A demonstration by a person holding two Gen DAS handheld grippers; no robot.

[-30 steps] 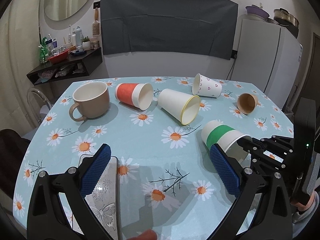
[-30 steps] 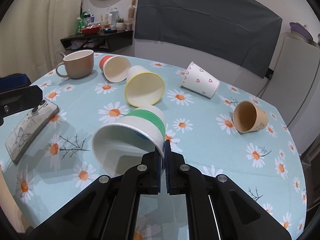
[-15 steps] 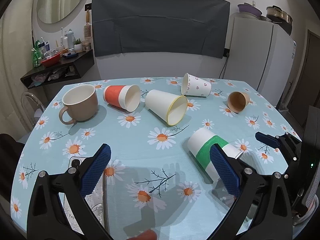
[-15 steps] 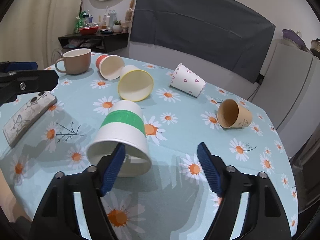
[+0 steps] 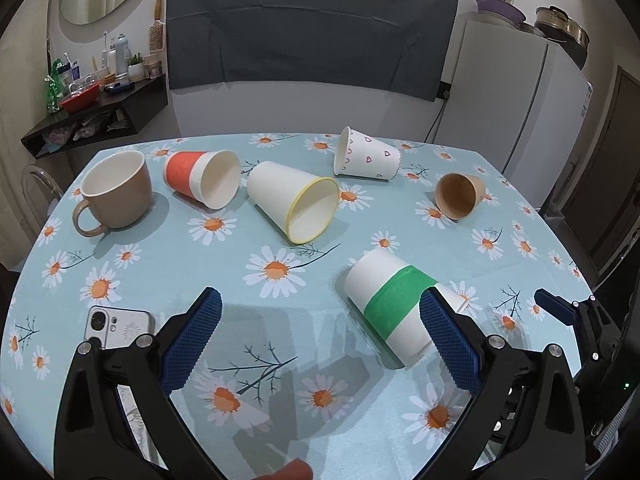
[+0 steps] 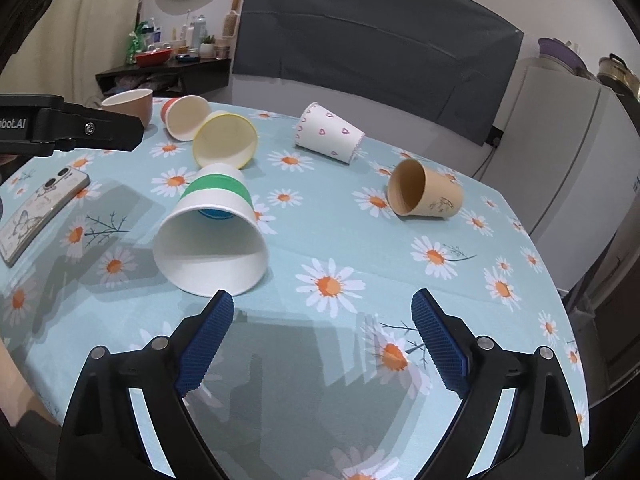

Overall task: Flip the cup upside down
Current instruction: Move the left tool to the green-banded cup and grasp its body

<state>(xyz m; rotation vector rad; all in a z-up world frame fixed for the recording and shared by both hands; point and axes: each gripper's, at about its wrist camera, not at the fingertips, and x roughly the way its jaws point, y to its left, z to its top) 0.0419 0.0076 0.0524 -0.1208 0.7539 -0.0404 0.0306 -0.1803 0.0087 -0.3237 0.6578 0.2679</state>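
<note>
A white paper cup with a green band [image 5: 394, 304] lies on its side on the daisy tablecloth; it also shows in the right wrist view [image 6: 212, 236], mouth toward the camera. My right gripper [image 6: 322, 340] is open and empty, just in front of the cup's rim, not touching it. My left gripper [image 5: 320, 340] is open and empty above the cloth, its right finger [image 5: 448, 340] in front of the cup. Other cups lie on their sides: red-banded [image 5: 204, 178], yellow-rimmed [image 5: 296, 204], heart-patterned [image 5: 366, 158], brown [image 5: 458, 196].
A tan mug [image 5: 116, 192] stands upright at the far left. A phone [image 5: 116, 326] lies flat near the left front edge. The table [image 5: 280, 360] is round; a fridge [image 5: 520, 92] stands behind right and a wall shelf [image 5: 96, 112] behind left.
My right gripper opened, let go of the green-banded cup and drew back; the cup now lies on its side on the cloth. My left gripper has risen and shifted slightly.
</note>
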